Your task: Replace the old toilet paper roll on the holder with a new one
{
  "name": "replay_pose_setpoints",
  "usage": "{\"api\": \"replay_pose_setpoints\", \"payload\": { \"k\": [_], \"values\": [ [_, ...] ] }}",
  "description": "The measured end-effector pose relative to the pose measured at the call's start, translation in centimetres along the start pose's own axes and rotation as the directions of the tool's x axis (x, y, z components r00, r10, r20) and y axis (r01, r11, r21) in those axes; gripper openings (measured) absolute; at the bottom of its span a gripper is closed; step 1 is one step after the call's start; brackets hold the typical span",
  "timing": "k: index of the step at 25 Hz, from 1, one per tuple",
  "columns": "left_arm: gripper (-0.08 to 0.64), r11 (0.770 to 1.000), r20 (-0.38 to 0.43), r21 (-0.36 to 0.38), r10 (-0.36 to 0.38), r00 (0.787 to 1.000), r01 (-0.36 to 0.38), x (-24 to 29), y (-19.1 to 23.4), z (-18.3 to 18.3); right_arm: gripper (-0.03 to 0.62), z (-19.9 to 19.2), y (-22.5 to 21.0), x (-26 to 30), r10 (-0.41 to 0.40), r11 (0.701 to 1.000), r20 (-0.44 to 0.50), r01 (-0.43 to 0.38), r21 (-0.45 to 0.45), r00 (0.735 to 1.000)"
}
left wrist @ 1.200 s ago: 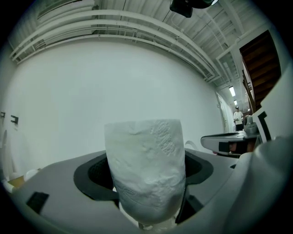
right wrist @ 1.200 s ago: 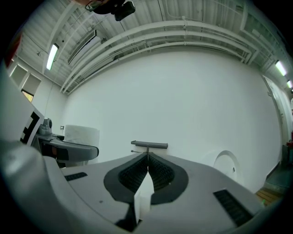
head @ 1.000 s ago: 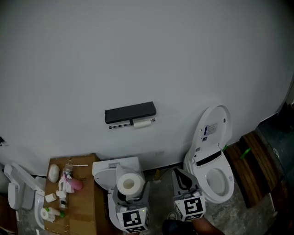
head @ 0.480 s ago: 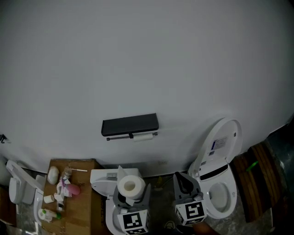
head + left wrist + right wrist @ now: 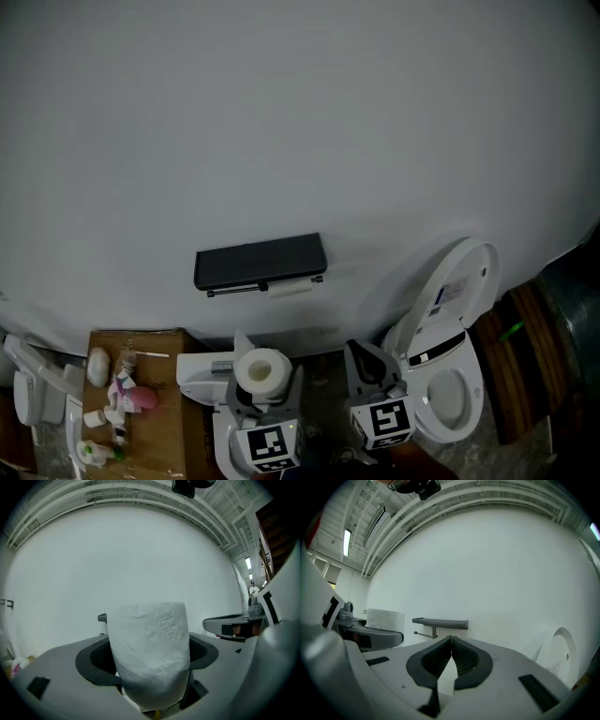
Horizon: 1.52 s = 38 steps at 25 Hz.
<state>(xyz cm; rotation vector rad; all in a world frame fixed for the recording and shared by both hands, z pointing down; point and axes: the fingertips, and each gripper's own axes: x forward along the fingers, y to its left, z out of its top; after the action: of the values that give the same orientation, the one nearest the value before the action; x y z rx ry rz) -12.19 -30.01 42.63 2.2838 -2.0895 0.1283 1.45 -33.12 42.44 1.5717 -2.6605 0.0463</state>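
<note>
White full roll (image 5: 150, 653), toilet lid label (image 5: 448, 292) unreadable

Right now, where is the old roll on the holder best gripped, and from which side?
Likely its slim middle, from the front and slightly below: the old roll lies level along the bar under the shelf, which blocks an approach from above. The right gripper is shut, so it must open first.
</note>
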Motion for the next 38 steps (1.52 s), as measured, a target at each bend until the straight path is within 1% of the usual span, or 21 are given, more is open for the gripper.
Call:
{"api": "replay_pose_setpoints", "payload": {
  "k": [4, 8, 9, 11, 13, 14, 15, 16, 17, 19, 21, 22, 23, 24, 29, 32, 33, 34, 36, 37, 38],
  "values": [
    [0.431, 1.0, -0.015, 0.021, -0.016, 1.0, 0.017, 2.2, 1.2, -0.9, 0.017, -0.2, 0.4, 2.9, 0.006, 1.0, -0.014, -0.006, -0.016, 1.0],
    [0.431, 1.0, -0.019, -0.001, -0.026, 0.999, 0.026, 3.7, 1.8, -1.1, 0.017, -0.7, 0.5, 5.2, 0.015, 1.0, -0.027, -0.014, 0.001, 1.0],
    [0.431, 1.0, -0.017, -0.009, -0.028, 0.999, 0.028, 3.9, 1.9, -1.0, 0.017, -1.0, 0.4, 5.7, 0.021, 0.999, -0.03, -0.02, 0.032, 0.999],
    [0.431, 0.999, -0.01, -0.023, -0.033, 0.999, 0.033, 4.3, 2.0, -0.7, 0.017, -1.9, 0.1, 6.8, 0.041, 0.989, -0.027, -0.037, 0.144, 0.999],
    [0.431, 0.999, -0.014, -0.01, -0.038, 0.999, 0.038, 4.5, 2.2, -0.8, 0.018, -2.8, 0.0, 8.0, 0.081, 0.952, -0.008, -0.075, 0.298, 0.997],
    [0.431, 0.999, -0.02, 0.002, -0.039, 0.999, 0.039, 4.5, 2.3, -1.0, 0.018, -3.3, 0.1, 8.6, 0.11, 0.918, 0.007, -0.105, 0.382, 0.994],
    [0.431, 0.999, -0.022, 0.003, -0.039, 0.999, 0.039, 4.6, 2.3, -1.0, 0.044, -3.7, 0.3, 9.3, 0.142, 0.874, 0.027, -0.138, 0.466, 0.99],
    [0.431, 0.999, -0.017, -0.005, -0.038, 0.999, 0.038, 4.7, 2.3, -0.9, 0.157, -4.1, 0.4, 10.1, 0.172, 0.821, 0.051, -0.172, 0.545, 0.984],
    [0.431, 0.999, -0.012, -0.013, -0.037, 0.999, 0.037, 4.8, 2.4, -0.7, 0.204, -4.4, 0.5, 10.9, 0.195, 0.76, 0.076, -0.2, 0.618, 0.978],
    [0.431, 0.999, -0.008, -0.016, -0.036, 0.999, 0.036, 4.8, 2.5, -0.5, 0.231, -5.3, 0.3, 12.5, 0.202, 0.617, 0.127, -0.227, 0.754, 0.971],
    [0.431, 0.999, -0.008, -0.015, -0.033, 0.999, 0.033, 4.6, 2.6, -0.5, 0.256, -6.1, -0.4, 14.1, 0.172, 0.452, 0.174, -0.235, 0.861, 0.97],
    [0.431, 0.999, -0.009, -0.016, -0.03, 1.0, 0.03, 4.4, 2.8, -0.5, 0.266, -6.5, -0.7, 14.9, 0.152, 0.382, 0.197, -0.241, 0.892, 0.969],
    [0.431, 0.999, -0.011, -0.019, -0.027, 1.0, 0.026, 4.3, 3.0, -0.5, 0.276, -6.7, -1.0, 15.7, 0.133, 0.335, 0.217, -0.25, 0.908, 0.967],
    [0.431, 1.0, -0.014, -0.02, -0.023, 1.0, 0.023, 4.2, 3.2, -0.6, 0.283, -6.8, -1.2, 16.5, 0.114, 0.308, 0.235, -0.259, 0.915, 0.965],
    [0.431, 1.0, -0.026, -0.017, -0.015, 1.0, 0.015, 3.5, 3.8, -1.0, 0.301, -7.7, -1.8, 19.5, 0.006, 0.209, 0.268, -0.264, 0.942, 0.963],
    [0.431, 1.0, -0.029, -0.018, -0.012, 1.0, 0.011, 3.2, 4.1, -1.2, 0.301, -8.5, -2.1, 20.8, -0.059, 0.107, 0.281, -0.274, 0.956, 0.958],
    [0.431, 1.0, -0.029, -0.017, -0.011, 1.0, 0.011, 3.2, 4.2, -1.2, 0.299, -8.5, -2.1, 21.2, -0.07, 0.084, 0.285, -0.279, 0.957, 0.956],
    [0.431, 1.0, -0.029, -0.016, -0.011, 1.0, 0.01, 3.2, 4.3, -1.2, 0.299, -8.5, -2.1, 21.4, -0.07, 0.079, 0.286, -0.281, 0.956, 0.956],
    [0.431, 1.0, -0.031, -0.017, -0.008, 0.999, 0.007, 3.0, 4.5, -1.3, 0.298, -8.3, -1.7, 21.8, -0.053, 0.099, 0.283, -0.277, 0.956, 0.958],
    [0.431, 1.0, -0.034, -0.019, -0.006, 0.999, 0.005, 3.0, 4.6, -1.4, 0.265, -8.2, -1.5, 21.9, -0.049, 0.111, 0.283, -0.277, 0.955, 0.958],
    [0.431, 1.0, -0.037, -0.02, -0.005, 0.999, 0.004, 2.9, 4.7, -1.5, 0.206, -8.0, -1.5, 21.9, -0.051, 0.12, 0.284, -0.276, 0.954, 0.958]
  ]
}}
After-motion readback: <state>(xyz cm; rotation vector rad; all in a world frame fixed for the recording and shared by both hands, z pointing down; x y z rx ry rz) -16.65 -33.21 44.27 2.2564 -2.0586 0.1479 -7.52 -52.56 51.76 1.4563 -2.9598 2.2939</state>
